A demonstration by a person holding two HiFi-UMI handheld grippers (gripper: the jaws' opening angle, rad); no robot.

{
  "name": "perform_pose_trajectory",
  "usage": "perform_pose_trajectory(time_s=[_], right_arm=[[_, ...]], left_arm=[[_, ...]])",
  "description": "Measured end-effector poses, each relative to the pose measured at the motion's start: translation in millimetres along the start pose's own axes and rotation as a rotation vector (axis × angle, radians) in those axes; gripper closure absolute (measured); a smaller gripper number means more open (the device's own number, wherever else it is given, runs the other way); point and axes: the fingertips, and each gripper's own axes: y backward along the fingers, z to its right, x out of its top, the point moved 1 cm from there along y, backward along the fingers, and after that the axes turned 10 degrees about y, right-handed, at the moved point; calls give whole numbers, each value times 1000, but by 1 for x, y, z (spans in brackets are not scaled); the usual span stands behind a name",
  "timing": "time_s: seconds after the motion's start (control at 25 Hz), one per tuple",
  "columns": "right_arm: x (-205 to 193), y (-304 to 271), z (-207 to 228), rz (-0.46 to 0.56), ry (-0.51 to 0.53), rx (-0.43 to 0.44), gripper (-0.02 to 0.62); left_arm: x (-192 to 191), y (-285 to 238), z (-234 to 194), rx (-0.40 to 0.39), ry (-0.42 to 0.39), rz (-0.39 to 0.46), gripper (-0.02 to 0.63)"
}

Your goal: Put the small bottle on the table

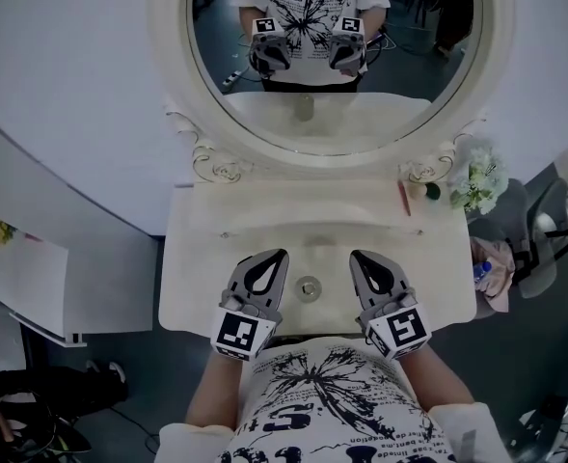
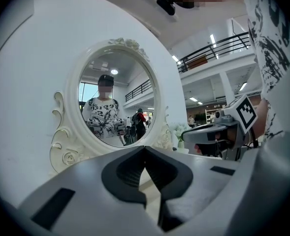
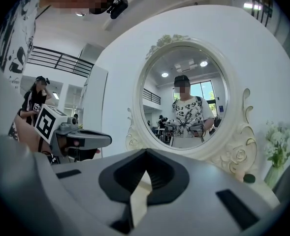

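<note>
Head view shows the person's two bare forearms reaching forward from 6 o'clock, about level with each other. Each carries a gripper low over the near edge of the cream table. The left gripper sits at about 7 o'clock from the table's middle and points toward 1 o'clock. The right gripper sits at about 5 o'clock and points toward 11 o'clock, so the two tips lean toward each other. Their marker cubes lie nearest the body.

Both grippers have their jaws pressed fully together with nothing between them. Each gripper view shows its own dark pads meeting at the tip.

Between the two grippers, touching neither, a small round-topped cream object stands upright on the table. As far as the steep angle allows, this is the small bottle.

Farther back, at 12 o'clock, an oval mirror in a carved white frame rises from the table's rear and reflects the person and both grippers. At 2 o'clock, on the table's far right corner, stand pale flowers, with a small green ball and a thin red stick just beside them.
</note>
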Motion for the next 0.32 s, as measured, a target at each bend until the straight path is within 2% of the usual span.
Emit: perform_pose_trajectory(time_s=[0.32], right_arm=[[3,0,-2,-1,15,20,578]], left_arm=[[3,-3,4,0,-12,10,586]])
